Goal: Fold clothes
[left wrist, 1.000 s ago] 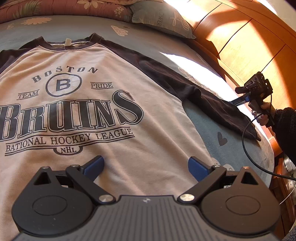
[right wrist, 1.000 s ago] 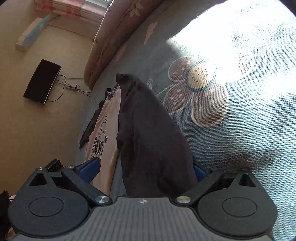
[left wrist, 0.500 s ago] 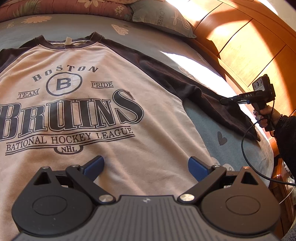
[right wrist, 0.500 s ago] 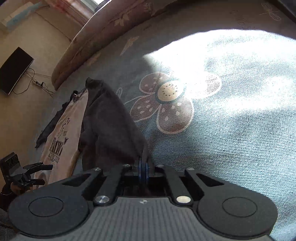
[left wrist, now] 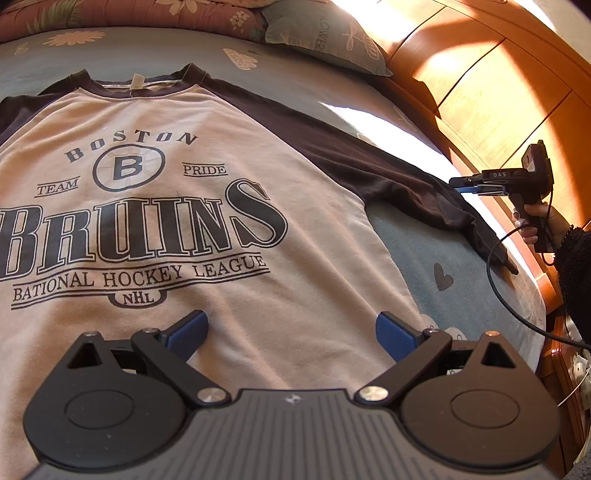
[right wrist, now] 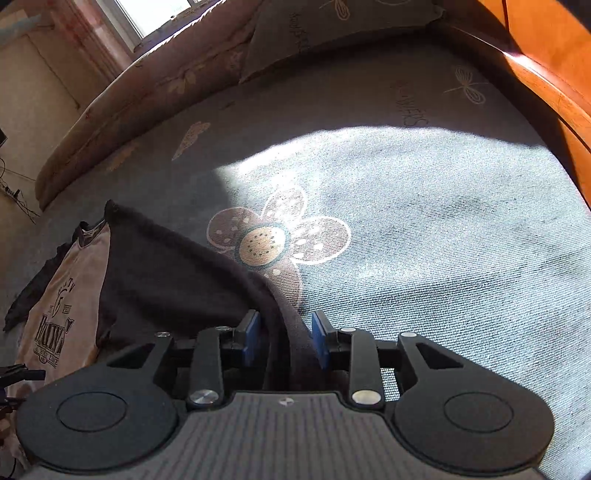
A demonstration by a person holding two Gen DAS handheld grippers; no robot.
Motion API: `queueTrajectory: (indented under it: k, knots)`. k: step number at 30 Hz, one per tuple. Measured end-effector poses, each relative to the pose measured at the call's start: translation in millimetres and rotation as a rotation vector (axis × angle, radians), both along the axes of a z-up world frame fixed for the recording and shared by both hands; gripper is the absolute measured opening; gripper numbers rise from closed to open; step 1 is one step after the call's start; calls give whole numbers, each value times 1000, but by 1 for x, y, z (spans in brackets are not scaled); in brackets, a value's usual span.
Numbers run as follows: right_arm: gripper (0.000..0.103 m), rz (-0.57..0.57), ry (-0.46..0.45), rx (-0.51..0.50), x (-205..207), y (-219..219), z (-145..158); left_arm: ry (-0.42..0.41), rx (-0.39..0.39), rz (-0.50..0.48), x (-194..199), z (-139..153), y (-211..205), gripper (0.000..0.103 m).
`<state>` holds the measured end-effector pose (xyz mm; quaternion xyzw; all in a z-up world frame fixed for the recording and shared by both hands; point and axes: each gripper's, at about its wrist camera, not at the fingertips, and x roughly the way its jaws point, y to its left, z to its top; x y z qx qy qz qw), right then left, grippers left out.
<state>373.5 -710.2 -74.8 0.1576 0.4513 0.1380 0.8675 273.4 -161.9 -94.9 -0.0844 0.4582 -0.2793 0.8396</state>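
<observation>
A cream raglan shirt (left wrist: 207, 229) with dark sleeves and a Boston Bruins print lies flat, face up, on the bed. My left gripper (left wrist: 291, 328) hovers open over its lower front, nothing between the blue pads (left wrist: 186, 332). The shirt's right sleeve (left wrist: 413, 188) stretches out toward the bed's edge. In the right wrist view that dark sleeve (right wrist: 173, 280) runs up between the jaws of my right gripper (right wrist: 286, 339). These jaws are opening and the pads (right wrist: 253, 339) stand a little apart from the bunched cloth. The right gripper (left wrist: 465, 182) also shows in the left wrist view, held by a hand.
The blue flowered bedsheet (right wrist: 424, 229) is sunlit on the right. A pillow (left wrist: 325, 33) and a pink quilt (left wrist: 122, 14) lie at the bed's head. A wooden bed frame (left wrist: 498, 92) runs along the right side. A cable (left wrist: 495, 280) hangs from the right gripper.
The right gripper shut on the sleeve, rose and tilted, and its jaws have now parted with the cloth still between them. The left gripper and the shirt body stayed put.
</observation>
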Motion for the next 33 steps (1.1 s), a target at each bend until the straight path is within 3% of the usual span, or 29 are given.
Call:
queueTrajectory:
  k: [5,9,13,15,18,23,29,32,33]
  knots:
    - [52,-146,-36,28,-77,-37,20,-2,1,1,-2,0,-1,97]
    - [56,-370,-14,179,-144,-78,2,1,-6,2,-2,1,1,97]
    - [62,-498,-10,369,-193,-84,-26,5,-5,1,-2,0,1,97]
    - [64,-547,9,469,-205,-76,-46,5,-1,1,-2,0,0,97]
    - [65,-597,-44,612,-207,-75,-65,1,8,-2,-1,0,-3,97]
    - [64,-589,-50,576,-170,-72,-62,-2,17,-3,-3,0,-5,98]
    - [64,-623,-60,602,-196,-49,-67,-7,6,-11,-3,-2,-3,100]
    - [54,-627,-83,534,-193,-44,-65,-12,15,-13,-3,-1,-6,100]
    - [39,-635,-77,509,-189,-44,-64,-11,14,-13,-3,-1,-5,100]
